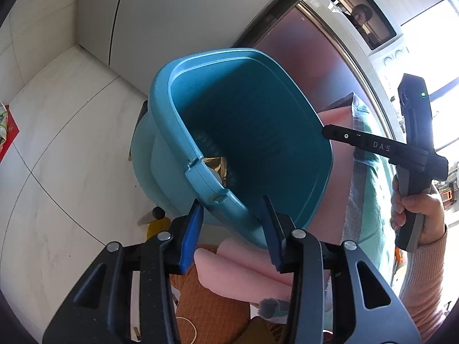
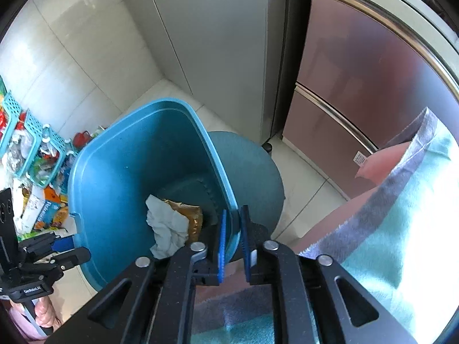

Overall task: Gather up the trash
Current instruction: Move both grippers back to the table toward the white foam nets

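A teal plastic bin point(image 1: 258, 120) is tilted with its mouth toward both cameras. My left gripper point(image 1: 232, 220) straddles its near rim beside a moulded handle lug, blue pads pressed on the plastic. My right gripper point(image 2: 233, 235) is shut on the opposite rim, one pad inside the bin and one outside. On the bin's point(image 2: 120, 177) bottom lie a crumpled white tissue point(image 2: 166, 226) and a golden-brown wrapper point(image 2: 190, 215). In the left wrist view, a hand point(image 1: 418, 209) holds the right gripper point(image 1: 327, 132) at the far rim. In the right wrist view, the left gripper point(image 2: 61, 246) shows at the left rim.
A mauve fridge point(image 2: 358, 86) and a white cabinet point(image 2: 218, 43) stand behind the bin. Teal baskets point(image 2: 31, 143) and loose packets point(image 2: 43, 209) crowd the floor on the left. A teal blanket point(image 2: 401, 215) and pink fabric point(image 1: 243, 266) lie close below. White floor tiles point(image 1: 71, 143) spread left.
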### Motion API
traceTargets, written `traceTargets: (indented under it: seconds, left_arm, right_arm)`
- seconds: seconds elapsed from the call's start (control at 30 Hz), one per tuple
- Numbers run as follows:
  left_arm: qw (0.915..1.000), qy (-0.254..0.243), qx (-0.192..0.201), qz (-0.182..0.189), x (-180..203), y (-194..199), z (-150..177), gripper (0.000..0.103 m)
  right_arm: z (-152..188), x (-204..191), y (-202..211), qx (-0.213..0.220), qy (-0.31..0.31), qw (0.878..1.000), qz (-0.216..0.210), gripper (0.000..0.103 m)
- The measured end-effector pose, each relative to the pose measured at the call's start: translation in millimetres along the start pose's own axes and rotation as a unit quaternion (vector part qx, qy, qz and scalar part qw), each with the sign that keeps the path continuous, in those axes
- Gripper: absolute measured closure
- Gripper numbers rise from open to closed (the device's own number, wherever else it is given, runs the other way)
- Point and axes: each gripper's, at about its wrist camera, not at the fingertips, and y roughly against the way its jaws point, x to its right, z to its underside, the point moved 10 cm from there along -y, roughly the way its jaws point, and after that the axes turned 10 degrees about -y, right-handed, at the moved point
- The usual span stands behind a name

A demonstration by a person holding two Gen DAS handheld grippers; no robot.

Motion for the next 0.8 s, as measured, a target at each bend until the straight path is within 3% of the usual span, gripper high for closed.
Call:
traceTargets:
  seconds: [0.2, 0.4, 0.5, 0.6, 0.67, 0.8]
  left_arm:
    - [0.9993, -0.017, 0.010, -0.032, -3.3, 9.3, 0.4, 0.054]
    - [0.9883, -0.069, 0.099, -0.093, 10.0, 56.9, -6.6, 0.049]
    - [0.9790, -0.124, 0.143, -0.075, 49.3, 79.4, -10.7, 0.042]
    - [0.9677, -0.185, 0.169, -0.029, 103.8, 92.2, -11.2, 0.037]
    - [0.9578, -0.228, 0.174, 0.016, 148.9, 94.5, -4.5, 0.032]
    - [0.9357, -0.307, 0.159, 0.070, 225.7, 81.6, 20.1, 0.028]
  right_arm:
    - [-4.6, 9.3, 26.8, 0.067, -0.028, 0.997, -0.009, 0.087]
    - [17.6, 9.2, 103.4, 0.173, -0.051, 0.982, -0.055, 0.085]
    - [45.4, 12.3, 146.5, 0.229, -0.057, 0.969, -0.072, 0.073]
    - [85.2, 22.6, 185.2, 0.279, -0.068, 0.955, -0.077, 0.069]
    - [117.8, 35.8, 207.5, 0.308, -0.082, 0.945, -0.074, 0.068]
    - [181.5, 76.7, 244.2, 0.354, -0.139, 0.924, -0.053, 0.064]
